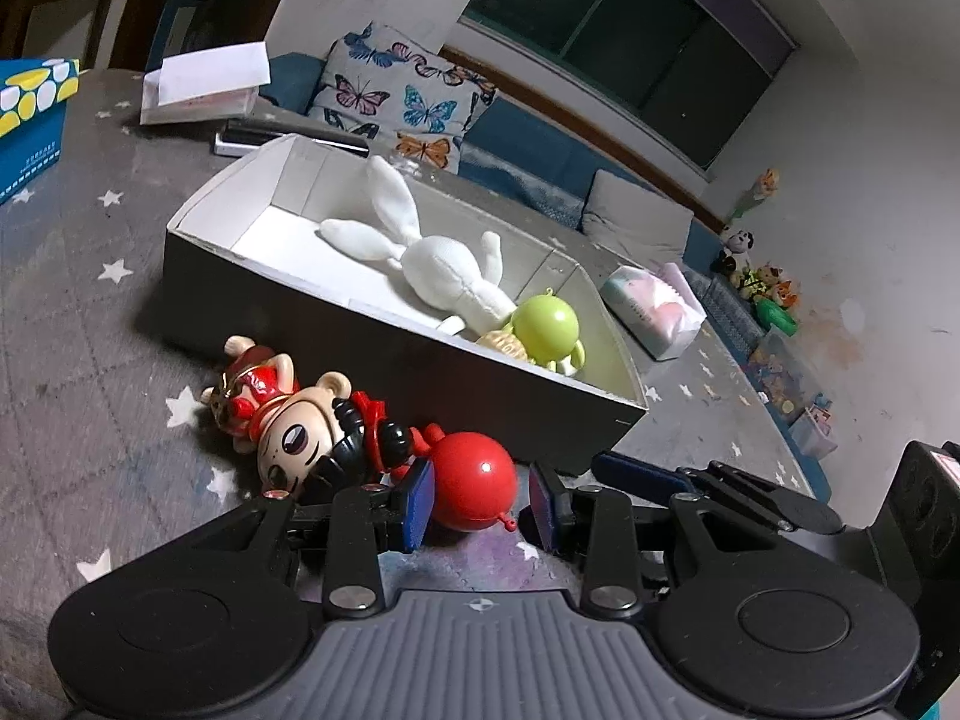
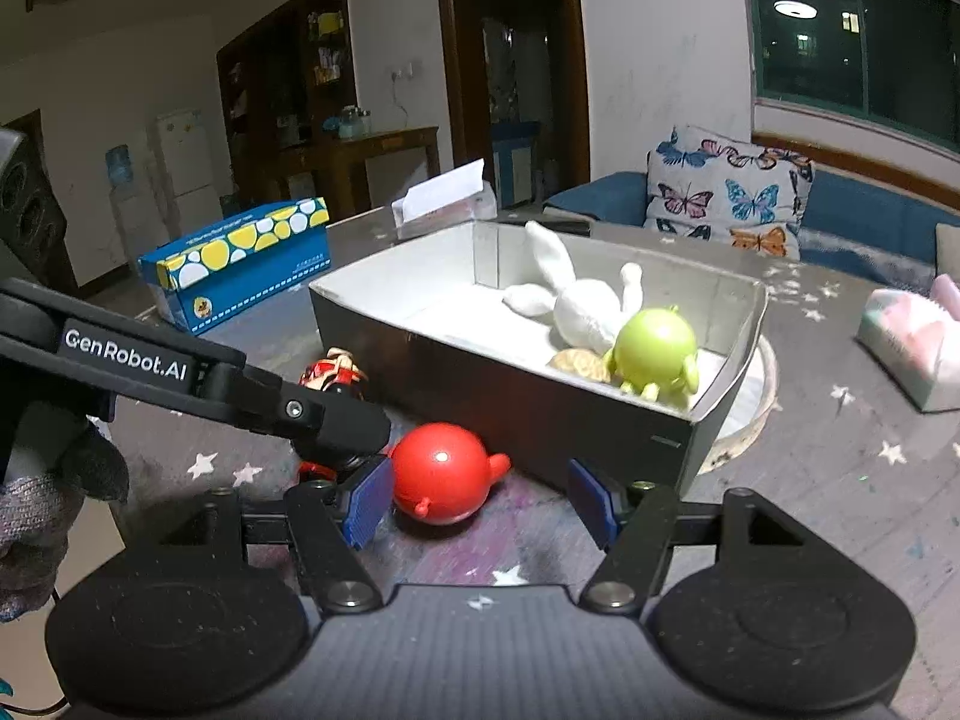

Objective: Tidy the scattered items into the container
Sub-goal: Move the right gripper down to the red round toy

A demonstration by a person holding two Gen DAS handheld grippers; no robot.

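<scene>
A round red toy point(image 1: 474, 483) point(image 2: 441, 474) lies on the grey star-patterned table, against the near wall of the open box point(image 1: 312, 312) point(image 2: 528, 408). My left gripper point(image 1: 480, 501) is open, its blue pads either side of the red toy. My right gripper point(image 2: 483, 501) is open too, the red toy by its left pad. A big-headed doll in red and black point(image 1: 312, 426) lies left of the red toy; only its far end point(image 2: 330, 372) shows in the right view. Inside the box lie a white plush rabbit point(image 1: 432, 258) point(image 2: 582, 300) and a green round toy point(image 1: 549, 327) point(image 2: 654, 348).
A blue tissue box with yellow dots point(image 2: 240, 261) point(image 1: 30, 120) stands far left. A soft tissue pack point(image 1: 654, 309) point(image 2: 912, 348) lies right of the box. A white card box point(image 1: 204, 84) sits behind. A butterfly cushion point(image 2: 726, 195) rests on the sofa beyond the table.
</scene>
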